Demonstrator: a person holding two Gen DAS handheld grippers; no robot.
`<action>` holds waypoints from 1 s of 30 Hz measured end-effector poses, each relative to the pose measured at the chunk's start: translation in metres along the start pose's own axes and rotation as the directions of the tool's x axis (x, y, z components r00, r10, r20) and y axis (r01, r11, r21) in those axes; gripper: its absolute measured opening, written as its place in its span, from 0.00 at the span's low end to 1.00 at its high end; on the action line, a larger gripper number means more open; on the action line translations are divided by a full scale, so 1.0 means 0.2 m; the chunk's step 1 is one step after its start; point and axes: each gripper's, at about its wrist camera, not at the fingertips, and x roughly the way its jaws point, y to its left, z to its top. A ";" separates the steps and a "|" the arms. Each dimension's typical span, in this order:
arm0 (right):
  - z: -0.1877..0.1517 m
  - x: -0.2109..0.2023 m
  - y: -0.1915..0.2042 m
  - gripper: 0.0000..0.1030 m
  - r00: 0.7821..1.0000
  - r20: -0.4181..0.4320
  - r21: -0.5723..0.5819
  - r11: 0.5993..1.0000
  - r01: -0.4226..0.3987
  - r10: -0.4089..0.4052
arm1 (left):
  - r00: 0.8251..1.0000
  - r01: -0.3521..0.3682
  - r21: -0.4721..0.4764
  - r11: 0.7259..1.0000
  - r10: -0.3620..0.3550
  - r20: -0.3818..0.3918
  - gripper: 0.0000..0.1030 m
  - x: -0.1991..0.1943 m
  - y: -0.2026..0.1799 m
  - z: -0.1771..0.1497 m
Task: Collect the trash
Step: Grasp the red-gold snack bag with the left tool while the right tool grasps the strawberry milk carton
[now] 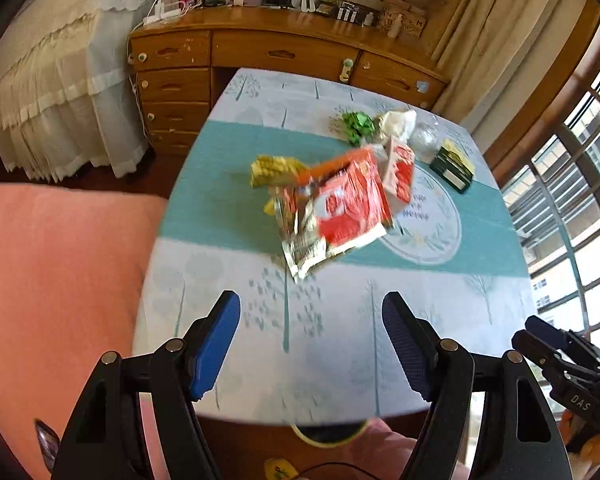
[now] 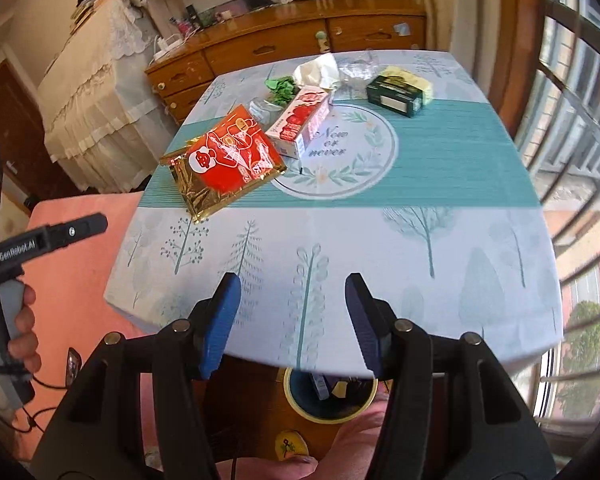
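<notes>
A red and gold snack bag (image 1: pixel 336 212) (image 2: pixel 224 160) lies on the table's teal band. Beside it are a red and white carton (image 1: pixel 400 170) (image 2: pixel 300 122), a yellow-green wrapper (image 1: pixel 274 168), a crumpled green wrapper (image 1: pixel 356 124) (image 2: pixel 282 88), a white crumpled paper (image 1: pixel 398 120) (image 2: pixel 316 70), clear plastic (image 1: pixel 424 138) (image 2: pixel 354 68) and a dark green box (image 1: pixel 454 166) (image 2: pixel 400 92). My left gripper (image 1: pixel 311 316) is open and empty above the table's near part. My right gripper (image 2: pixel 292 296) is open and empty over the near edge. A bin (image 2: pixel 330 396) stands under the near edge.
The table (image 1: pixel 340 344) (image 2: pixel 420 280) has a tree-print cloth. A pink seat (image 1: pixel 60 280) (image 2: pixel 72 260) is at the left. A wooden dresser (image 1: pixel 260 52) and a covered bed (image 1: pixel 60 92) stand beyond. Windows (image 1: pixel 572 200) run along the right.
</notes>
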 end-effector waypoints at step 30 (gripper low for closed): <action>0.78 0.86 -0.38 0.50 0.966 -0.176 -0.097 0.973 -0.208 0.189 | 0.948 -0.081 0.323 0.943 0.173 -0.267 0.12 0.98 -0.50 0.52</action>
